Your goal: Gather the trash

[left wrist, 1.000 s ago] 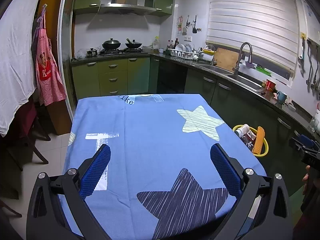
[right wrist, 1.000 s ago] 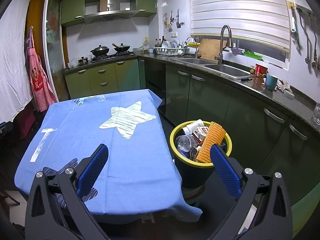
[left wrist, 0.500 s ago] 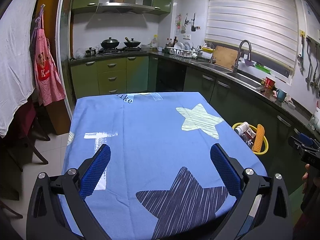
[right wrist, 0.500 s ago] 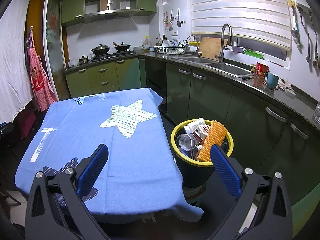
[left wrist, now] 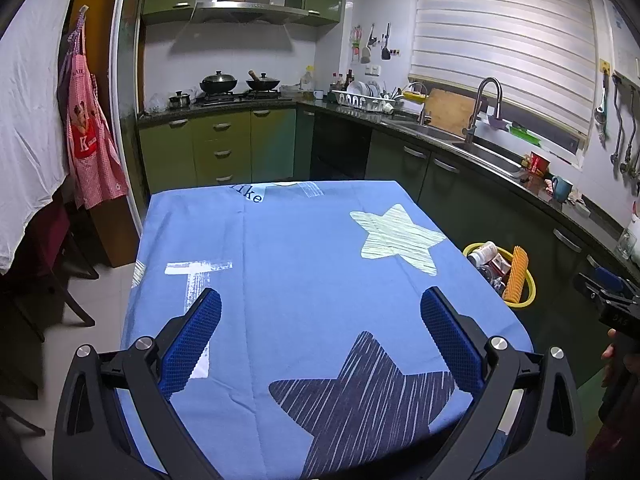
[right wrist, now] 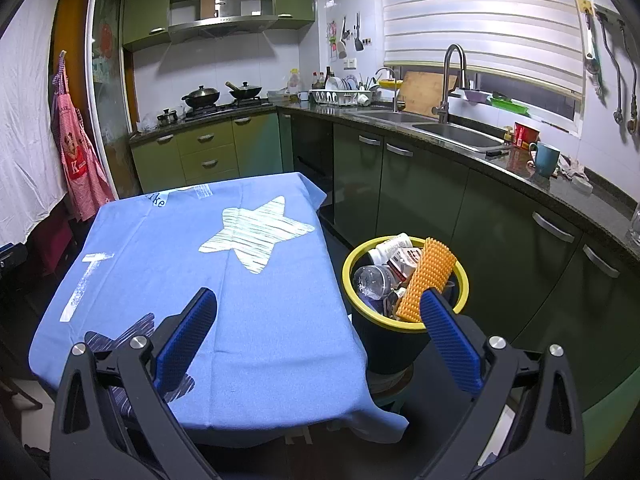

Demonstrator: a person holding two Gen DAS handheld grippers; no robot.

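Note:
A black bin with a yellow rim (right wrist: 463, 280) stands on the floor right of the table. It holds a bumpy orange piece (right wrist: 426, 280), a clear plastic bottle (right wrist: 370, 278), a white bottle and packaging. The bin also shows in the left wrist view (left wrist: 530, 284). My left gripper (left wrist: 320, 308) is open and empty above the near end of the blue tablecloth (left wrist: 304, 264). My right gripper (right wrist: 318, 308) is open and empty, held over the table's right corner, just short of the bin. The right gripper's side shows at the left wrist view's right edge (left wrist: 612, 300).
The table carries a blue star-print cloth (right wrist: 192, 264). Green cabinets and a dark counter with a sink (right wrist: 456, 134) run along the right and back. A teal mug (right wrist: 544, 158) stands on the counter. A red apron (left wrist: 90, 148) and a chair are at the left.
Both grippers drifted back slightly; the views shifted a little. Both stay open and empty.

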